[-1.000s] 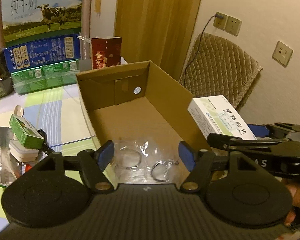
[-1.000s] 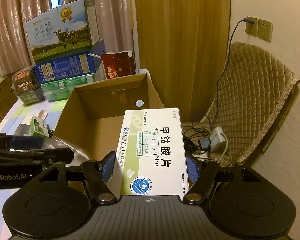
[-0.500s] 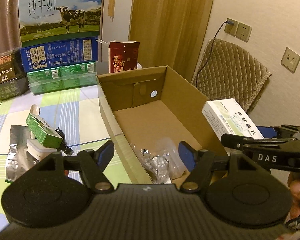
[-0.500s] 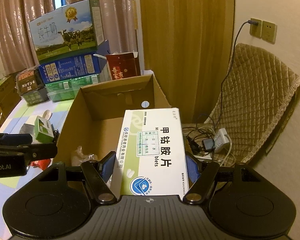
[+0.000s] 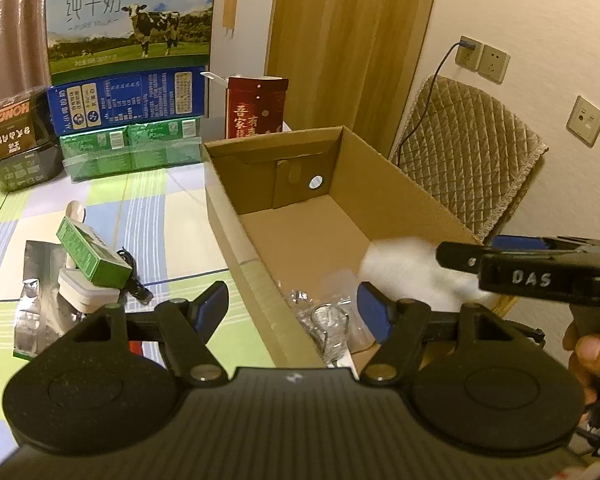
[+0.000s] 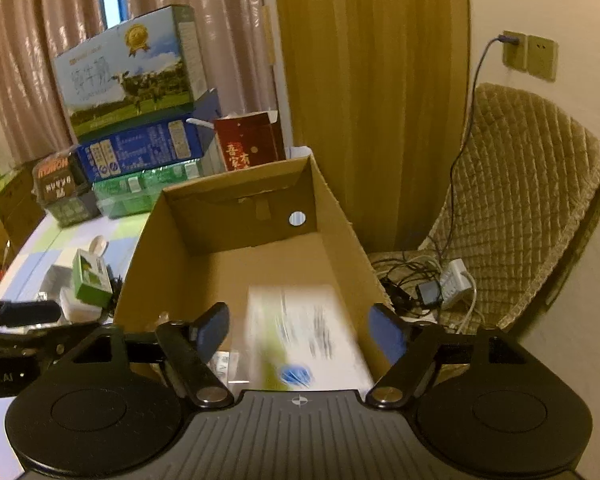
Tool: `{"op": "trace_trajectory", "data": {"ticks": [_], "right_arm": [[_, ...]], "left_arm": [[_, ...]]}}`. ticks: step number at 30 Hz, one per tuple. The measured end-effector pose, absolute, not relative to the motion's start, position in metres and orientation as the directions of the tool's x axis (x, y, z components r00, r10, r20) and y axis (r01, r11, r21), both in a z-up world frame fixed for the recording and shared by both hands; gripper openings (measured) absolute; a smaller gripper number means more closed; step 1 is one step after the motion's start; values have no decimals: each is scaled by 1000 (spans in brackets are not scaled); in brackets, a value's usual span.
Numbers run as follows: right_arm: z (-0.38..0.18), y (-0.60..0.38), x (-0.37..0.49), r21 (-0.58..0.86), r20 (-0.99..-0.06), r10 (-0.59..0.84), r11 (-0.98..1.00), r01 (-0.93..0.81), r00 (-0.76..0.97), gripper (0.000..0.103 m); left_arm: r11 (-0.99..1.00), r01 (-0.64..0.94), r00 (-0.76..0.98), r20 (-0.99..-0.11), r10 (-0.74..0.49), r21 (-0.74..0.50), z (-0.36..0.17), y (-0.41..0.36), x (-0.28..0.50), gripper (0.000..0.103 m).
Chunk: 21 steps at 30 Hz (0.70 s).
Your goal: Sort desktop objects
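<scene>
An open cardboard box [image 5: 396, 196] [image 6: 340, 208] stands on the checked tablecloth. A white medicine box [image 6: 308, 336] is blurred, falling free between my right gripper's open fingers into the cardboard box; it shows as a white blur in the left wrist view [image 5: 404, 268]. My right gripper [image 6: 298, 330] is open over the box's near end. A clear plastic bag with metal rings [image 5: 328, 316] lies inside the box. My left gripper [image 5: 294, 308] is open and empty above the box's near left wall.
On the tablecloth left of the box lie a small green box [image 5: 92, 252] on a white charger [image 5: 86, 292], a black cable and a silver foil pack [image 5: 32, 280]. Milk cartons [image 5: 128, 20] and a red box [image 5: 256, 108] stand at the back. A padded chair [image 6: 520, 208] is on the right.
My right gripper has opened and let go of the white medicine box, which is dropping into the cardboard box. My left gripper has drawn back and to the left, away from the plastic bag.
</scene>
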State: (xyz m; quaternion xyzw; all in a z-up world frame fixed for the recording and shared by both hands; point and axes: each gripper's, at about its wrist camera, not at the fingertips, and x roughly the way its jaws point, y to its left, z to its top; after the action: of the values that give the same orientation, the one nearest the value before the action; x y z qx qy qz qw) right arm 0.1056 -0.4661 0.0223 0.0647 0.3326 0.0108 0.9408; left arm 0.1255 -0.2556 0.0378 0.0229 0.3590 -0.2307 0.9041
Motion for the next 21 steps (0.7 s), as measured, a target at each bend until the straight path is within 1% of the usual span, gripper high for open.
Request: {"op": "trace_trajectory", "data": {"ticks": [13, 16, 21], "right_arm": [[27, -465, 83, 139, -628, 63, 990, 33, 776, 78], [30, -460, 78, 136, -626, 65, 990, 27, 777, 80], [36, -452, 69, 130, -621, 62, 991, 25, 781, 93]], "left_arm": [[903, 413, 648, -659, -381, -116, 42, -238, 115, 66], [905, 410, 653, -657, -377, -111, 45, -234, 111, 67], [910, 401, 662, -654, -367, -104, 49, -225, 104, 69]]}}
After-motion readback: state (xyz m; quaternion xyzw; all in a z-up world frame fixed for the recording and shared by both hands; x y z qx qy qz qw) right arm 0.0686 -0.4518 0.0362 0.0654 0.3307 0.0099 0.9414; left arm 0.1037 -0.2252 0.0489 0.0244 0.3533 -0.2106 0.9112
